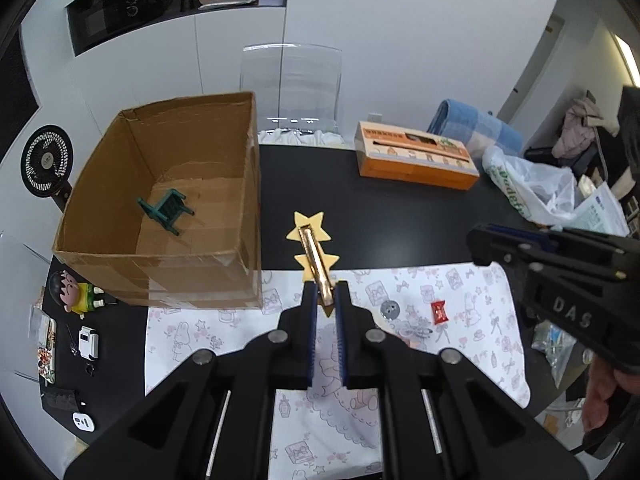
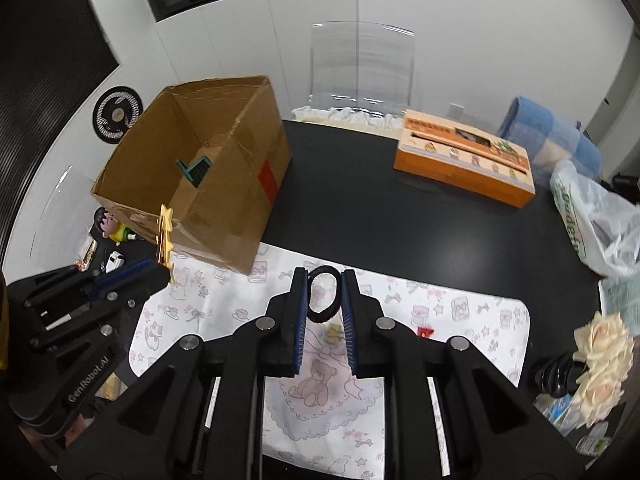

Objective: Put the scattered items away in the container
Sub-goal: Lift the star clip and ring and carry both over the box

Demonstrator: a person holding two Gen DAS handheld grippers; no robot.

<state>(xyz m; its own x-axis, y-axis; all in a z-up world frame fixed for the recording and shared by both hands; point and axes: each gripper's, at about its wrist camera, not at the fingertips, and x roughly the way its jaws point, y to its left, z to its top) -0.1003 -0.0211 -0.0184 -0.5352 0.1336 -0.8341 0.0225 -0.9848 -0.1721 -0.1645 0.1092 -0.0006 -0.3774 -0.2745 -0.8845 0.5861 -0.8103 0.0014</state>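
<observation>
Gold star clip (image 1: 314, 252) is clamped in the left gripper (image 1: 326, 300), raised above the mat (image 1: 460, 292) just right of the box (image 1: 160, 276). Right gripper (image 2: 325, 296) fingers (image 2: 301, 312) pinch a black hair tie (image 2: 325, 294). Green toy chair (image 1: 168, 210) lies inside the box on the worktop (image 1: 360, 220).

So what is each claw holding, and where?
Left claw: star hair clip, by its metal tail. Right claw: black hair tie, squeezed across its loop.

Green toy chair (image 2: 195, 171) half hidden by box wall (image 2: 224, 168)
</observation>
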